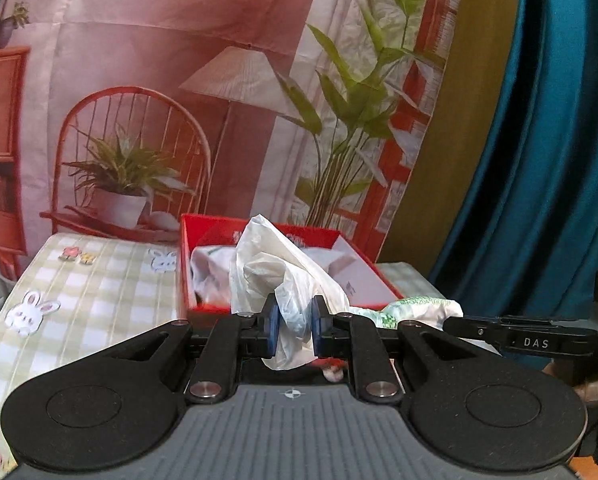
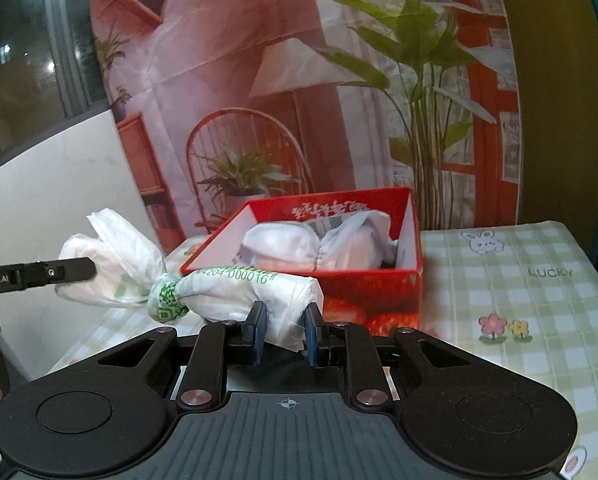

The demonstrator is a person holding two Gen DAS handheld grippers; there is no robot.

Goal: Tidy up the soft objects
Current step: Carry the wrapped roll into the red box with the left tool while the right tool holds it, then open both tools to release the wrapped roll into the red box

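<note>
In the left wrist view, the left gripper sits at centre bottom of the frame, its blue pads clamped on one end of a white plastic bag that billows up in front of a red box. The bag's twisted middle, printed in green, runs off to the right of the frame toward the tip of the right gripper.

In the right wrist view, the right gripper is clamped on the other end of the plastic bag, which stretches to the left of the frame, knotted at a green-printed band, to the left gripper. The bag hangs in the air in front of the red box. The box stands on a counter covered by a green checked cloth with rabbit and flower prints, and holds more white bags. A printed backdrop showing a lamp, chair and plants hangs behind.
</note>
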